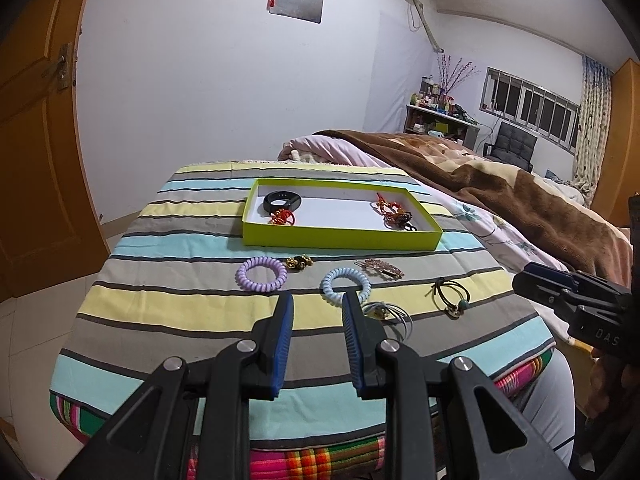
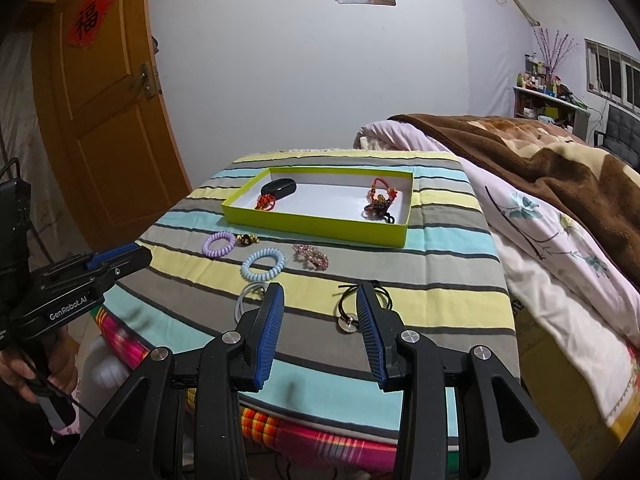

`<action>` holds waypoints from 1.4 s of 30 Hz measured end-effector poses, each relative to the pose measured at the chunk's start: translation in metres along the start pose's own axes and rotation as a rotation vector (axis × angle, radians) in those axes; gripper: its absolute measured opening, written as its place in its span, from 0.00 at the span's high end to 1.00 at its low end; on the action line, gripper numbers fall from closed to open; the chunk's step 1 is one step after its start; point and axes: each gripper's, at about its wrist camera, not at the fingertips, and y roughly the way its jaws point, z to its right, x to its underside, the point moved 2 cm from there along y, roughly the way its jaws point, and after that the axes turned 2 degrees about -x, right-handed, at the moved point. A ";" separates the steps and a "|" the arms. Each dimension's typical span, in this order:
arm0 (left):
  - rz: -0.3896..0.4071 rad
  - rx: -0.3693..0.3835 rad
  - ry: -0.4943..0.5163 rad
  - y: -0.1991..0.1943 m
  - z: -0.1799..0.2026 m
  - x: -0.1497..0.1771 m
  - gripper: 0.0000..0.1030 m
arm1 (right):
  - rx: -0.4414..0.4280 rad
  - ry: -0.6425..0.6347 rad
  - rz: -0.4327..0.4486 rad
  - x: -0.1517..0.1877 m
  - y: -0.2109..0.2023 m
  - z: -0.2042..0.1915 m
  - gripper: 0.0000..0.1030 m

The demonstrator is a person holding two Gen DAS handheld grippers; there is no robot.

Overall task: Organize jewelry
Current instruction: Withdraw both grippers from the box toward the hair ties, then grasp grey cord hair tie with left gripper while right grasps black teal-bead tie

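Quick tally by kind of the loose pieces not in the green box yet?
Spiral hair ties: 2, purple and blue
Elastic hair ties: 2, grey-white and black with charm
Pink sparkly clip: 1
Gold-and-black trinket: 1
Total: 6

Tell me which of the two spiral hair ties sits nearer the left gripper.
The pale blue spiral hair tie, lying on the striped cloth just past the tip of the left gripper. The purple spiral hair tie lies farther left, beside the small gold charm.
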 end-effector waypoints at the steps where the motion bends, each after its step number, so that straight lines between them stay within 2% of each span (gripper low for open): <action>1: -0.002 0.002 0.000 0.001 0.001 0.000 0.75 | 0.000 0.001 -0.001 0.001 0.000 0.001 0.62; 11: -0.037 0.027 0.011 0.018 0.011 0.006 0.75 | 0.011 0.020 -0.028 0.007 0.012 0.012 0.62; 23: -0.112 0.064 0.012 0.056 0.023 0.018 0.75 | 0.029 0.062 -0.128 0.030 0.057 0.029 0.62; 35: -0.206 0.073 0.014 0.090 0.032 0.025 0.75 | 0.043 0.083 -0.170 0.028 0.087 0.037 0.62; 40: -0.211 0.061 0.018 0.097 0.035 0.023 0.75 | 0.057 0.062 -0.176 0.025 0.093 0.036 0.63; 42: -0.209 0.043 0.037 0.099 0.038 0.023 0.75 | 0.072 0.049 -0.176 0.023 0.095 0.036 0.75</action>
